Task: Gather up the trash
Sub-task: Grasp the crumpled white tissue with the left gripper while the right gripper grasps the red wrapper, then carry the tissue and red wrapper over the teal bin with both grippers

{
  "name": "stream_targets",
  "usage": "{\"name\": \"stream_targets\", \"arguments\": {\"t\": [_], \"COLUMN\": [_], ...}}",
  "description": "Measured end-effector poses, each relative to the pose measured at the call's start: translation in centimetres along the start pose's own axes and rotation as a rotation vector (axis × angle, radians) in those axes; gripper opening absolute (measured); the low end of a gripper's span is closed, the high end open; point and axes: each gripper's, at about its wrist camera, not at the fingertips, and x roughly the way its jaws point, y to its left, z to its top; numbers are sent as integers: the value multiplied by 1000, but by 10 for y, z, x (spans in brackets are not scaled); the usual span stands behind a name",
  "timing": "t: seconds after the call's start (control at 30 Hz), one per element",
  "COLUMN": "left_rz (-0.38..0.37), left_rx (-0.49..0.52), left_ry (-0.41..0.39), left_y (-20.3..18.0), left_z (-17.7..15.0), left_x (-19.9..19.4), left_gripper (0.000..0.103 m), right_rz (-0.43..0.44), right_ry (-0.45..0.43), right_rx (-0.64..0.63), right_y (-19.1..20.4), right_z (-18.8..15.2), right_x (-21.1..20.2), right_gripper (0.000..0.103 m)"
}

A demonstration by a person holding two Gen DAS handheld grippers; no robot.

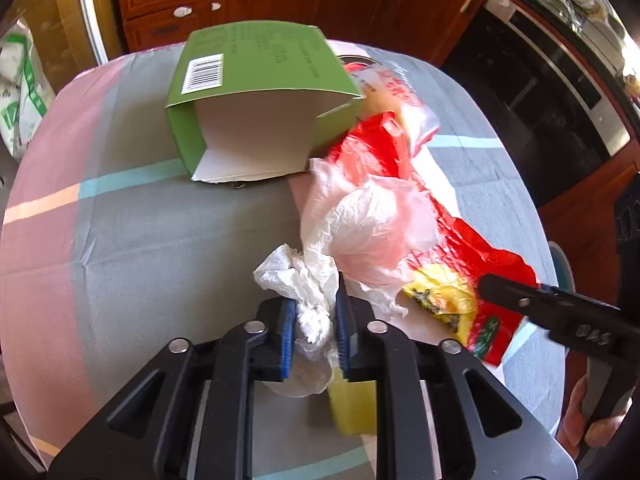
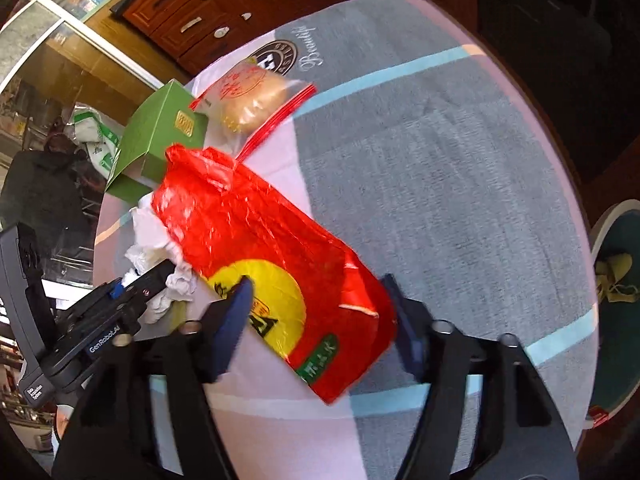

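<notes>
In your left wrist view, your left tool (image 1: 314, 328) is clenched on a crumpled white tissue (image 1: 298, 280), its blue pads (image 1: 287, 330) pressing it from both sides just above the desk (image 1: 160, 240), which wears a grey, pink and teal striped cloth. A yellow sponge-like block (image 1: 352, 408) lies on the cloth just under the tool. Beyond the tissue, a pale crumpled plastic bag (image 1: 372, 228) rests on a red plastic bag (image 1: 460, 272) with a yellow print. An open green carton (image 1: 256, 96) lies on its side at the far end, touching the red bag. One finger of your right tool (image 1: 556, 312) reaches in over the red bag's near edge. In your right wrist view, your right tool (image 2: 320, 320) is released, jaws spread wide, one finger on each side of the near end of the red plastic bag (image 2: 260, 236), which lies flat on the desk (image 2: 440, 160). Your left tool (image 2: 132, 292) shows at the left edge with the tissue (image 2: 176, 284) in it. Farther off, a clear zip bag (image 2: 252, 100) holding something bread-like lies beside the green carton (image 2: 156, 136).
</notes>
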Motion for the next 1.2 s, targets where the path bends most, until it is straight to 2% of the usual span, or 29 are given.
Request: {"name": "stream_targets", "arguments": {"t": [0.03, 0.1, 0.17, 0.33, 0.53, 0.83, 1.2], "left_rz": [5, 2, 2, -1, -25, -103, -140], "left_rx": [14, 11, -1, -38, -15, 85, 256], "left_ry": [-12, -38, -65, -123, -112, -92, -63], "left_y": [-3, -6, -1, 16, -4, -84, -202], "left_z": [-2, -4, -5, -9, -31, -49, -63], "left_x": [-3, -13, -27, -71, -94, -97, -84], "left_gripper": [13, 12, 12, 12, 12, 12, 12], "right_rz": [-9, 4, 34, 42, 76, 91, 76], "right_ry": [7, 10, 11, -61, -122, -210, -315], "right_rx": [-11, -29, -13, -12, 32, 126, 272], "right_y": [4, 11, 11, 5, -16, -71, -180], "right_z": [-2, -7, -9, -8, -19, -55, -104], "right_x": [3, 4, 0, -36, -83, -145, -211], "right_gripper": [27, 7, 6, 5, 5, 5, 5]}}
